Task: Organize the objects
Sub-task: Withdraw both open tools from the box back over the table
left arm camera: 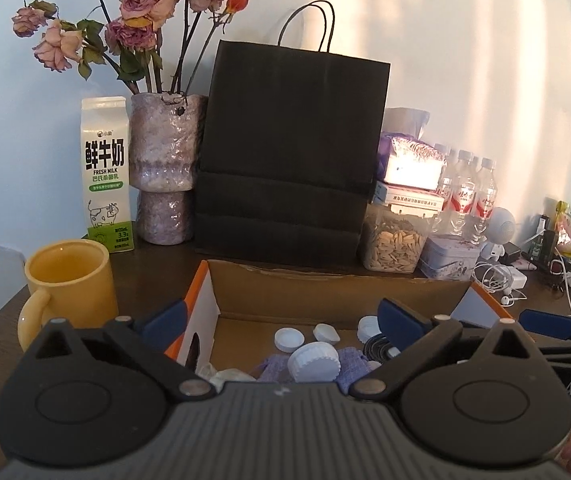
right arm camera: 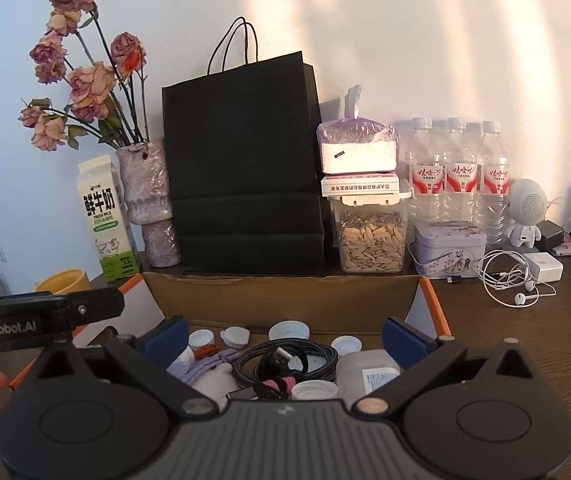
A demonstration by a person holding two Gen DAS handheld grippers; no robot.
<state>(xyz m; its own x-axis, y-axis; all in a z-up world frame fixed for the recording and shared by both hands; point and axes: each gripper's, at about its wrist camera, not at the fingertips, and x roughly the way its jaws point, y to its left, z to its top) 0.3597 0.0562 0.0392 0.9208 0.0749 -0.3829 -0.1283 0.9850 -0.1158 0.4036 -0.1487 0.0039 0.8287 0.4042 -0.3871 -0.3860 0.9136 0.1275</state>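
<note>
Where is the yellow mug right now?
In the left wrist view the yellow mug stands on the table at left, just left of the cardboard box and in front of the milk carton.

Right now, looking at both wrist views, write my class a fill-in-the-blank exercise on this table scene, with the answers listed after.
1. The mug left of the cardboard box is coloured ____.
2. The dried roses stand in a purple ____.
3. The tall paper bag behind the box is coloured ____.
4. The left gripper and right gripper hover over the box with fingers spread ____.

Answers: yellow; vase; black; open
</note>
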